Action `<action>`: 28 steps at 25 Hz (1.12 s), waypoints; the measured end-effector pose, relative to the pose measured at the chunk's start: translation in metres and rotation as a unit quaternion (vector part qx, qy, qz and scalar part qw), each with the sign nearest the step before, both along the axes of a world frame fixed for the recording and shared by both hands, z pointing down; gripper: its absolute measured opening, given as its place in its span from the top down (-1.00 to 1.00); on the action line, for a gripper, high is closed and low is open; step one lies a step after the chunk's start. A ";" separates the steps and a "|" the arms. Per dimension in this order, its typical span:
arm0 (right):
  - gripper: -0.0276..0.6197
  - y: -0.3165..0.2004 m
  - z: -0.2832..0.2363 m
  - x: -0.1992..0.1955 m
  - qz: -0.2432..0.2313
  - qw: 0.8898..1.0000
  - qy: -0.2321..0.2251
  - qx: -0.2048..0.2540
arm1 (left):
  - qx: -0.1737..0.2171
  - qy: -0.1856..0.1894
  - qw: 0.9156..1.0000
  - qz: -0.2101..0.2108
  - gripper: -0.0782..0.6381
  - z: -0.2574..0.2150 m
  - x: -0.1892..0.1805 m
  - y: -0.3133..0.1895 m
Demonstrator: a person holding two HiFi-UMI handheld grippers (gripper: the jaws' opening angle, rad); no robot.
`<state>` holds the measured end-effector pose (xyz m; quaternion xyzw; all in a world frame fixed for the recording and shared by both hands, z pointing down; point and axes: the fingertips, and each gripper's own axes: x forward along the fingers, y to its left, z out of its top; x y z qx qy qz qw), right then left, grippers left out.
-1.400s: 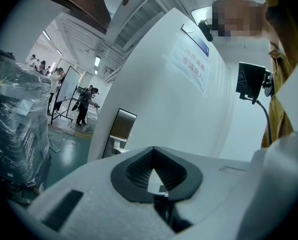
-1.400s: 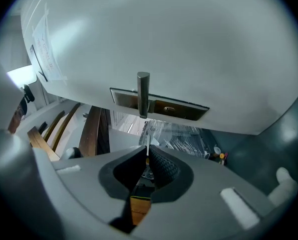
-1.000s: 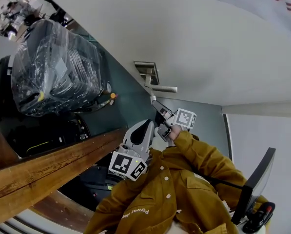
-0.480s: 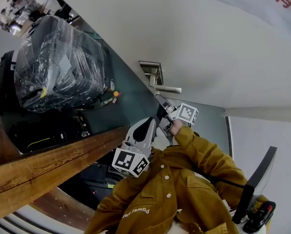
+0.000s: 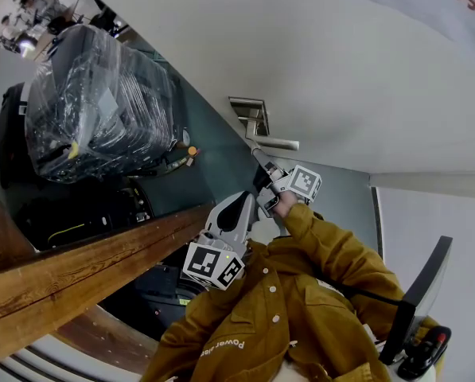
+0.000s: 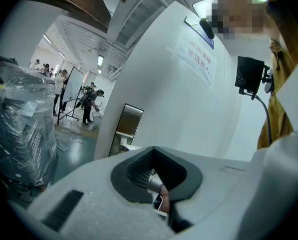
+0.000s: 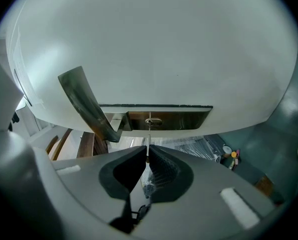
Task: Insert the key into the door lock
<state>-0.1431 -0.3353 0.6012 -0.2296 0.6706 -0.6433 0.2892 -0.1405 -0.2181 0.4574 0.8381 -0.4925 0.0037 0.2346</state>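
Key [image 7: 148,145] (pinched between the jaws) points lengthwise straight at the keyhole [image 7: 152,121].

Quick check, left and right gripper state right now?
Left gripper: closed, holding nothing.
Right gripper: closed on the key.

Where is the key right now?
In the right gripper view, the key is pinched in the right gripper at centre, tip at the lock plate's keyhole, right of the door handle.

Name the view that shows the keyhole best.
Right gripper view: the keyhole sits head-on, in line with the key. Head view shows only the lock plate, tiny; left gripper view shows no keyhole.
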 end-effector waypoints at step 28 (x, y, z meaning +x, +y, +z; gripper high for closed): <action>0.79 -0.030 0.004 0.000 0.125 0.990 -0.064 0.005 | -0.022 -0.010 1.000 -0.002 0.77 0.015 -0.021 0.028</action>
